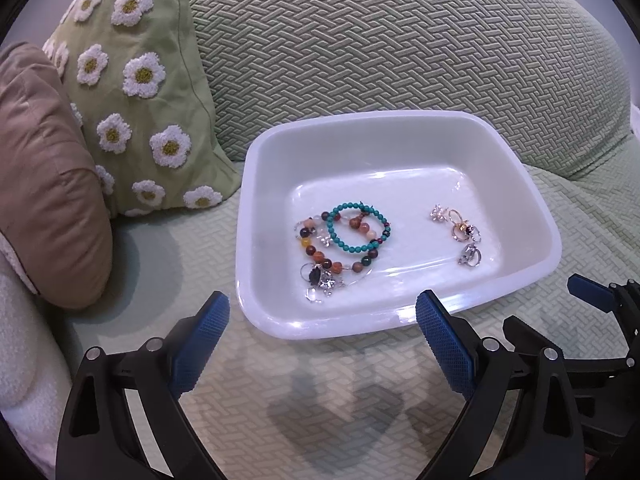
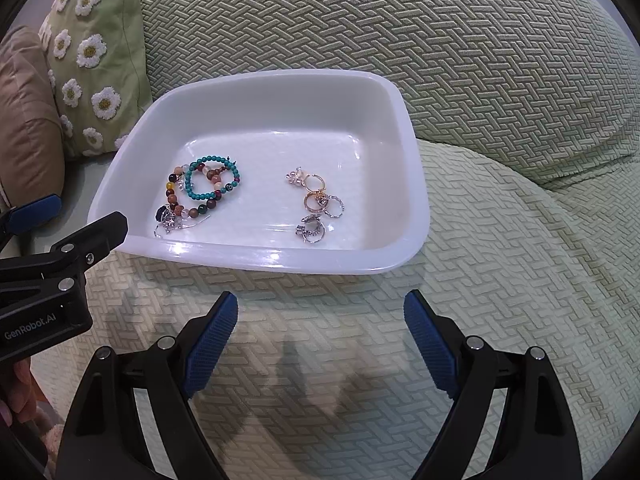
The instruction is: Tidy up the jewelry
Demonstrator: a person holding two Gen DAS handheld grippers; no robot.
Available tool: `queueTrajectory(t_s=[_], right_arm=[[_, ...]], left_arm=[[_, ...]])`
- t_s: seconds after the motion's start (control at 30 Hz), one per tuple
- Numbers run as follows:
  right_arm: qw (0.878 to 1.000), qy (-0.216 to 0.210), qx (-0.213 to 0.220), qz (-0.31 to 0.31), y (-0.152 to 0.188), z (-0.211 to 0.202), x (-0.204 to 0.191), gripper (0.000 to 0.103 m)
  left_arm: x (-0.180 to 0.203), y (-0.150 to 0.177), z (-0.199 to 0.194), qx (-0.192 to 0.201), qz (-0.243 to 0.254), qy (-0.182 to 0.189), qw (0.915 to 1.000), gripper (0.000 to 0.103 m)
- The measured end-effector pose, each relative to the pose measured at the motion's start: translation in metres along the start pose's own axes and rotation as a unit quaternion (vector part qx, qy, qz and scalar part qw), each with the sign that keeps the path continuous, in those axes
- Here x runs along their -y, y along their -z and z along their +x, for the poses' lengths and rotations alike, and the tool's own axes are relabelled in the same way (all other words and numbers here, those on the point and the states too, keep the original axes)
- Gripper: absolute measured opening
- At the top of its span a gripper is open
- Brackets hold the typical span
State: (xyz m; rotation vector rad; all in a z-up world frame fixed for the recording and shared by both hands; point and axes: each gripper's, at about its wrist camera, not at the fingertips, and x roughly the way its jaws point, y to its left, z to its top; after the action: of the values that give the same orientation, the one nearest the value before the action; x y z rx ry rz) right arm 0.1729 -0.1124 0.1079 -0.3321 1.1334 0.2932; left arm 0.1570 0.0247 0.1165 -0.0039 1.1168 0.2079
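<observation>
A white plastic tray (image 1: 400, 316) (image 2: 256, 258) sits on a green sofa seat. In its left part lie a turquoise bead bracelet (image 1: 352, 247) (image 2: 200, 194) over a brown mixed-bead bracelet (image 1: 316, 256) (image 2: 172, 194) and a tangle of silver pieces (image 1: 322, 280) (image 2: 170, 222). In its right part lie several gold and silver rings (image 1: 460, 232) (image 2: 318, 202). My left gripper (image 1: 322, 316) is open and empty just before the tray's near rim. My right gripper (image 2: 320, 312) is open and empty before the near rim, to the right of the left one.
A green daisy cushion (image 1: 132, 80) (image 2: 88, 52) and a brown cushion (image 1: 44, 184) (image 2: 24, 112) stand left of the tray. The sofa backrest (image 1: 400, 40) (image 2: 400, 20) rises behind it. The right gripper's finger (image 1: 592, 292) shows at the left view's right edge.
</observation>
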Motion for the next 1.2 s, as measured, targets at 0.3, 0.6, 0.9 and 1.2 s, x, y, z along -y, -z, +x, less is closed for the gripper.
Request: queueTrajectory(t_s=[0.3,0.6,0.9,1.2], right_arm=[[1.0,0.0,-0.001,0.001,0.0,0.0001,-0.0002,0.084],[1.0,0.001,0.0,0.004,0.0,0.0003,0.0016,0.084],[1.0,0.004,0.0,0.003,-0.0003,0.0005,0.0,0.084],[1.0,0.006,-0.005,0.005,-0.0005,0.0034,0.002,0.084]], left_arm=[[0.0028,0.0006,0.0032,-0.004,0.007,0.003,1.0,0.09],[0.0027,-0.0005,0.0035,-0.006,0.01,0.004,0.9999,0.09],[0.0018,-0.0013,0.0065,-0.01,0.004,-0.008,0.9999,0.09],[0.0022,0.0003,0.0048,-0.001,0.011,-0.02,0.9997,0.09]])
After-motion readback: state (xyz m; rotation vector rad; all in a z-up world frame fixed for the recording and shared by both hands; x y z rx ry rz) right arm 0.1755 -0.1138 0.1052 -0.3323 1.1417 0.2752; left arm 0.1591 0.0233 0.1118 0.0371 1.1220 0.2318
